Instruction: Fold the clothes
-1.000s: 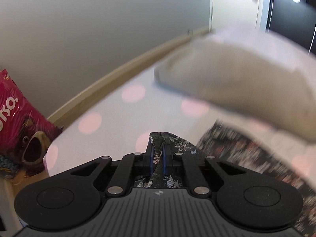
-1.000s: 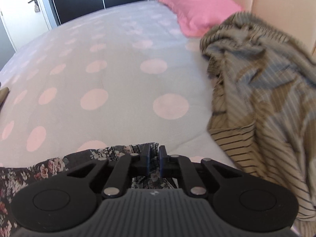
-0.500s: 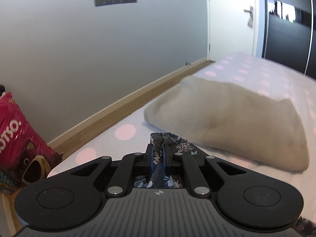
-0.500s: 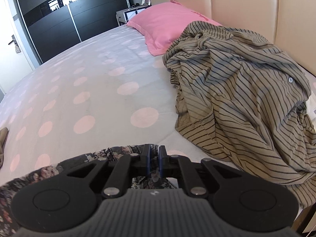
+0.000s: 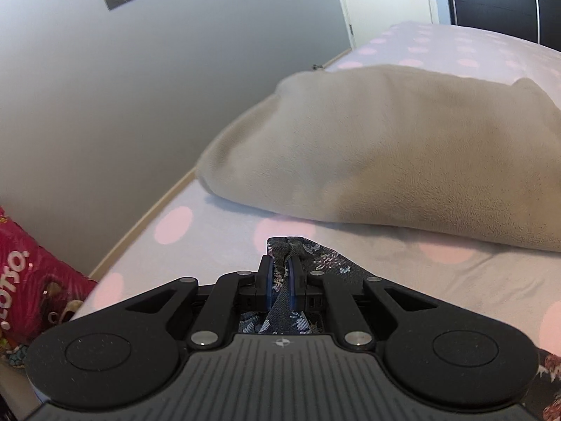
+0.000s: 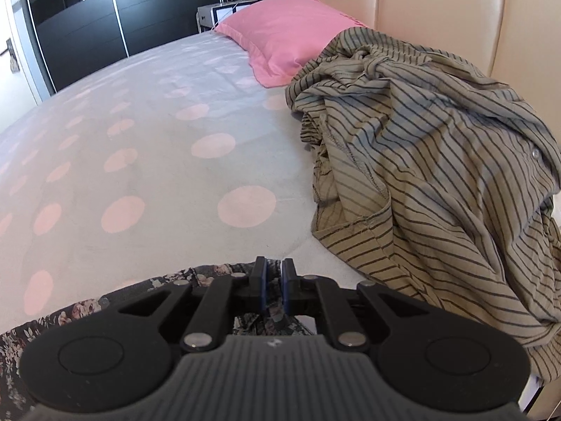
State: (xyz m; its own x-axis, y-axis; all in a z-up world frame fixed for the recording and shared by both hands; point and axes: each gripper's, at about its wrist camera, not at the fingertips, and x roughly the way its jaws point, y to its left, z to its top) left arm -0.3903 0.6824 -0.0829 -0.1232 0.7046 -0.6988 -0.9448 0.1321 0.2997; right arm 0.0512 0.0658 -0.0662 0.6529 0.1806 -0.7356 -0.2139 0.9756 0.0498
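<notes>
A dark floral garment pokes out between the pads of my left gripper, which is shut on a bunched corner of it just above the polka-dot bedsheet. The same floral garment trails off to the left in the right wrist view, where my right gripper is shut on another edge of it, low over the bedsheet. Most of the garment is hidden under both gripper bodies.
A folded beige fleece garment lies right ahead of the left gripper. A crumpled striped olive shirt is piled right of the right gripper, by the pink pillow and cream headboard. A pink bag sits beside the bed's left edge.
Both grippers, still holding the floral garment, have moved: the left one closer to the beige garment and bed edge, the right one toward the headboard and striped shirt.
</notes>
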